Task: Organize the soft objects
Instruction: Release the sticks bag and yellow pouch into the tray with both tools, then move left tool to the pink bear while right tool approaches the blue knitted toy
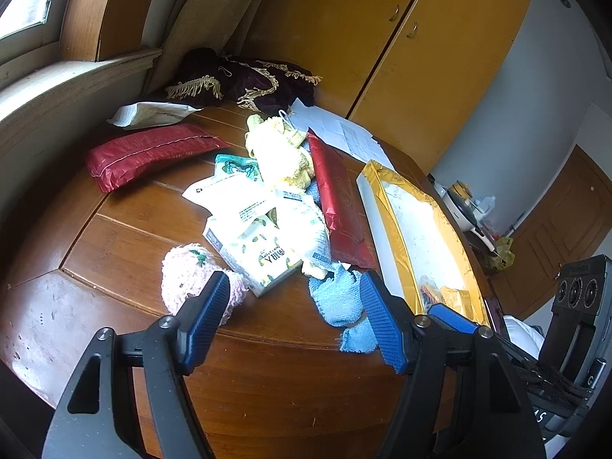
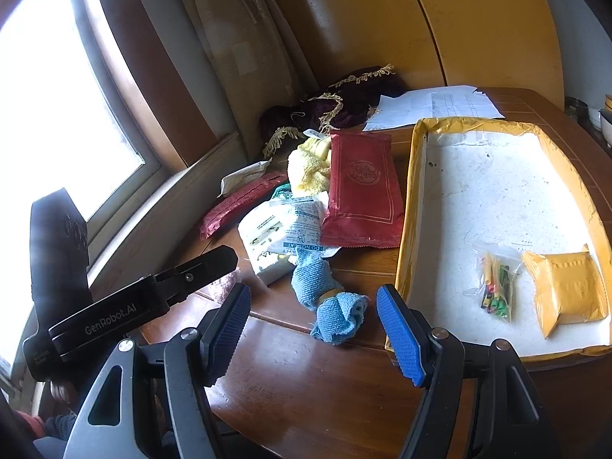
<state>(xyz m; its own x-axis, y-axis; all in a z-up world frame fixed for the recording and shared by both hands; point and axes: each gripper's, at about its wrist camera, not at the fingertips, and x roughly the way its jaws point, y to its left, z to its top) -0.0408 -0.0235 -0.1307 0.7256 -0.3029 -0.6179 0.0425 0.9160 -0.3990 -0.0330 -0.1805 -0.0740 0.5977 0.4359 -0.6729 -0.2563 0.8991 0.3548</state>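
With both my right gripper [image 2: 313, 338] and left gripper [image 1: 294, 317] spread wide and empty, I judge it best to lower the right jaws squarely over the blue cloth [image 2: 329, 302] lying on the surface [image 2: 306, 382] beside the tray [image 2: 407, 206], pinching its bunched middle.

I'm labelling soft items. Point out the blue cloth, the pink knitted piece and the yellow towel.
blue cloth [image 2: 332, 315]: right wrist view, bunched lower end.
pink knitted piece [image 1: 183, 275]: left wrist view, middle.
yellow towel [image 1: 281, 157]: left wrist view, middle.

A home: wooden table [image 1: 114, 267], yellow wardrobe [image 1: 382, 38] (curtained window [image 2: 57, 95] beside)
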